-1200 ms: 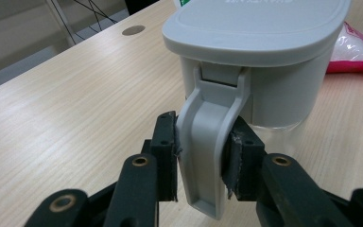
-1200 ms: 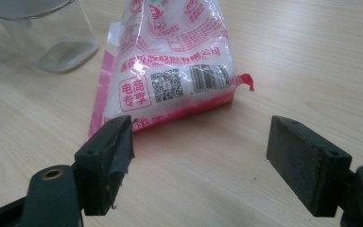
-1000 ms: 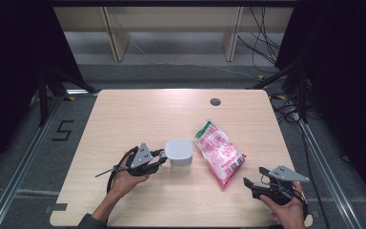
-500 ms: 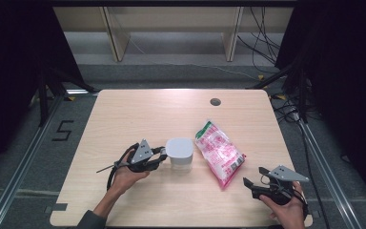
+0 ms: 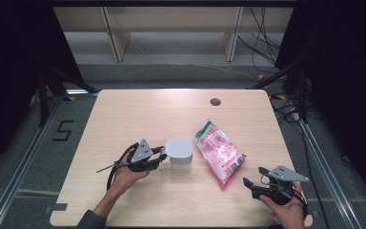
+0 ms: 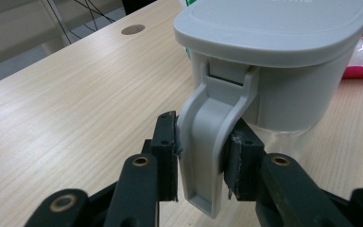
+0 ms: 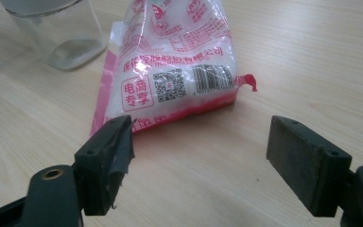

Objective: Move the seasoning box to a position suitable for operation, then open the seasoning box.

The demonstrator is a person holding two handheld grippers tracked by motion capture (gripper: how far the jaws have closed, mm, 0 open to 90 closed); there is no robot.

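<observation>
Pale wooden table (image 5: pixel 138 114) underneath both grippers, with a small round hole (image 5: pixel 215 101) well beyond them near the far edge. Pink-and-white printed bag (image 5: pixel 218 151) lying flat just ahead of the right gripper (image 5: pixel 250 183), its near sealed end close in front of the open jaws but not between them, apart from both pads; QR code and barcode facing up in the right gripper view (image 7: pixel 179 82). Lidded container (image 5: pixel 179 151), grey on top and clear lower down, standing upright directly in front of the left gripper (image 5: pixel 161 155), touching it and just left of the bag. Left gripper (image 6: pixel 201 156) held level, jaws drawn narrow and clamped on the container's grey handle (image 6: pixel 207 151), one pad pressed on each flank, the handle's lower end hanging below the pads and the lid (image 6: pixel 274 26) looming above and beyond the fingertips. Right gripper (image 7: pixel 198 158) low over the table, jaws spread wide with bare wood between them, gripping nothing. Clear base of the container beyond the bag, up and left of the right jaws.
</observation>
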